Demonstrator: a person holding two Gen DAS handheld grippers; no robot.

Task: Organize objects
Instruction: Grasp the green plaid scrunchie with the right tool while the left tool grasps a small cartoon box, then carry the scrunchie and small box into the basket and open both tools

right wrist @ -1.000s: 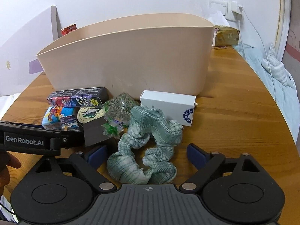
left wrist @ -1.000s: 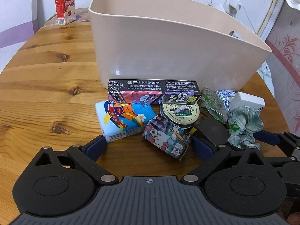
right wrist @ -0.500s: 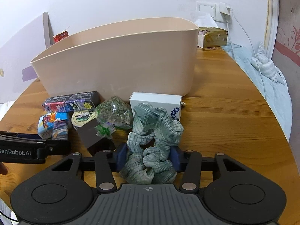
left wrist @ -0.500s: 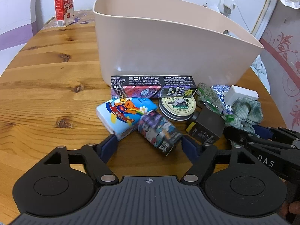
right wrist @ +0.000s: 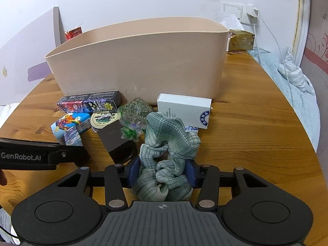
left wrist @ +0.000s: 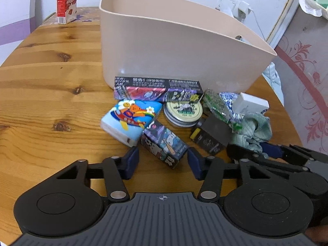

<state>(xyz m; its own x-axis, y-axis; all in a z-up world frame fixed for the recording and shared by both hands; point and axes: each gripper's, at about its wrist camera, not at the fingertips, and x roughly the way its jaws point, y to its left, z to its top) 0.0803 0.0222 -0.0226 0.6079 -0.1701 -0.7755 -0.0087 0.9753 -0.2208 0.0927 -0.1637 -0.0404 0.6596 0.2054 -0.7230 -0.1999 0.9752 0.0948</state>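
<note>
Objects: one scrunchie (right wrist: 164, 155); one bin (right wrist: 141, 65); two boxes

The tall beige tub (left wrist: 164, 47) walls off the 12 o'clock side, and boxes, a round tin (left wrist: 183, 112) and a white box (right wrist: 184, 109) crowd tight against its foot, leaving no gap to slip through. Bare desk (left wrist: 47, 86) lies open toward 9 o'clock in the left wrist view. More bare desk is open at 3 o'clock in the right wrist view.
</note>
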